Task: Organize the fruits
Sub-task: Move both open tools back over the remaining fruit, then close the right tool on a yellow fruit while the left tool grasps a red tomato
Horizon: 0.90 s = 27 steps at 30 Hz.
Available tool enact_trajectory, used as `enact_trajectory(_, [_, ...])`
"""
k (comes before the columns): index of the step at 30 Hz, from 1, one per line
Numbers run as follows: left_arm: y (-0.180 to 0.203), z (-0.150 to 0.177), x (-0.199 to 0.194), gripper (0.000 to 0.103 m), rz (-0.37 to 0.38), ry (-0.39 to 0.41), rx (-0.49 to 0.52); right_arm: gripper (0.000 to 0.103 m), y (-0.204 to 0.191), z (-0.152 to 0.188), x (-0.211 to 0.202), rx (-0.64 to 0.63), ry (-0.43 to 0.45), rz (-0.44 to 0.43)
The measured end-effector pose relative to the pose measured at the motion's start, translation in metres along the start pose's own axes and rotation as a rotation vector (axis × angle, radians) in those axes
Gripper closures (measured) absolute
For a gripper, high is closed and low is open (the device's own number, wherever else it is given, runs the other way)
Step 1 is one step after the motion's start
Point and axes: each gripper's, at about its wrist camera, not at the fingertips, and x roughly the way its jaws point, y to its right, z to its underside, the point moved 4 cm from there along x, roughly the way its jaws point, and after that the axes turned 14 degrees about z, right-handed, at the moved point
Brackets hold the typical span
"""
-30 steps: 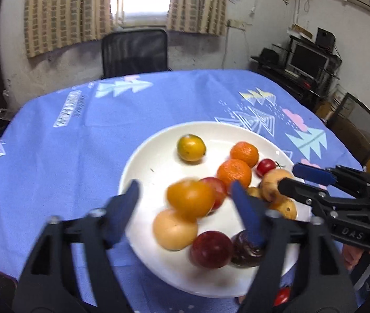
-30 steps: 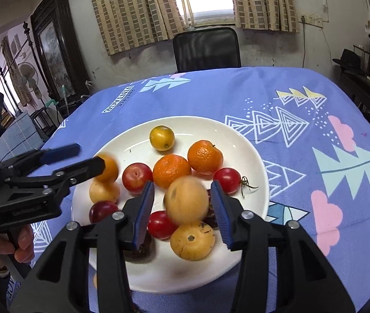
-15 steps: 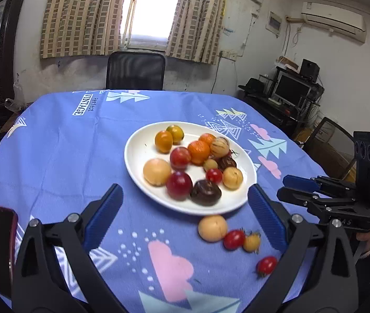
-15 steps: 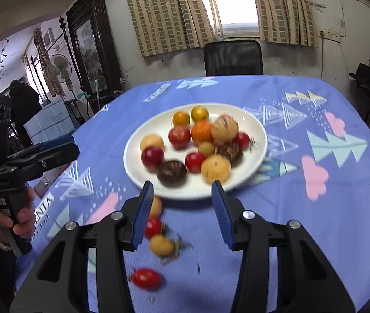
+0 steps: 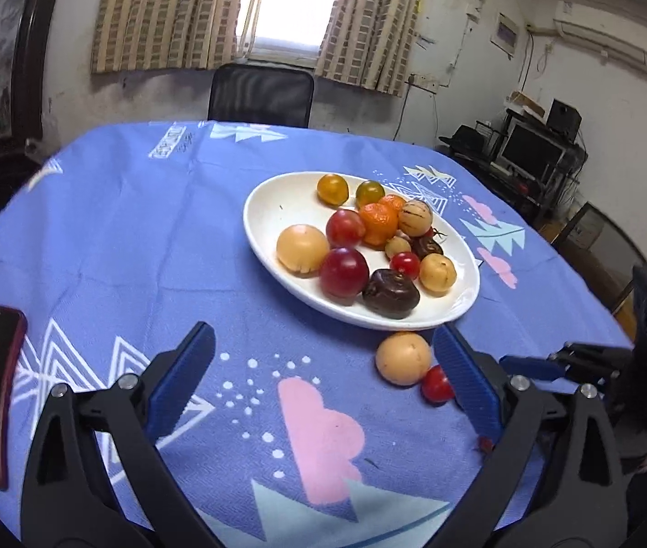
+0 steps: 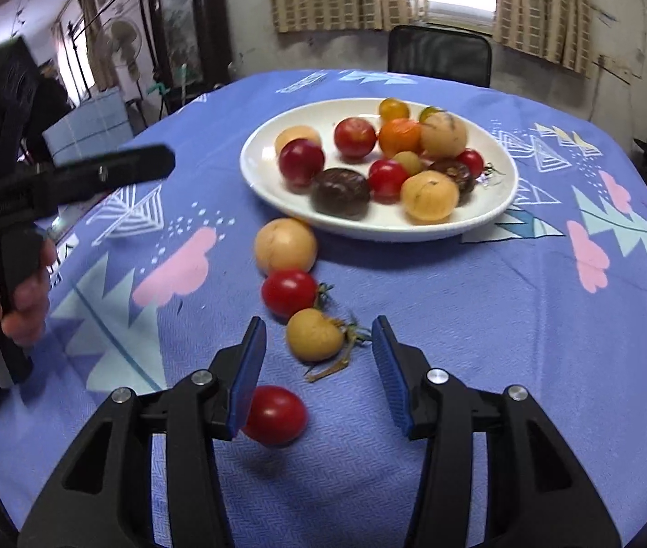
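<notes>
Four fruits lie on the table in front of the white plate [image 6: 501, 210]: a tan round fruit [image 6: 285, 245] nearest its rim, then a red tomato [image 6: 289, 292], a small yellow fruit [image 6: 315, 334] with a dry stem, and another red tomato [image 6: 274, 414]. They look light, smooth and easily bruised, so grip gently across the middle. Right gripper [image 6: 318, 367] jaws stand apart around the yellow fruit; left gripper [image 5: 323, 383] jaws apart, empty
</notes>
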Motion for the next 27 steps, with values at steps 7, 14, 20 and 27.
enact_trajectory(7, [-0.008,0.000,-0.003,0.005,0.013,0.007,-0.054,0.057,0.005,0.000,0.012,0.058,-0.027,-0.028])
enact_trajectory(14, [0.001,0.001,-0.002,0.005,-0.001,-0.003,-0.005,0.068,-0.003,0.000,0.016,0.028,-0.030,-0.024])
enact_trajectory(20, [0.002,0.003,0.001,0.005,-0.008,-0.017,0.013,0.073,-0.004,0.000,0.012,0.031,-0.016,-0.041])
enact_trajectory(27, [0.024,0.011,0.012,0.006,0.103,-0.085,0.066,0.073,0.037,-0.009,-0.004,0.187,0.029,-0.031])
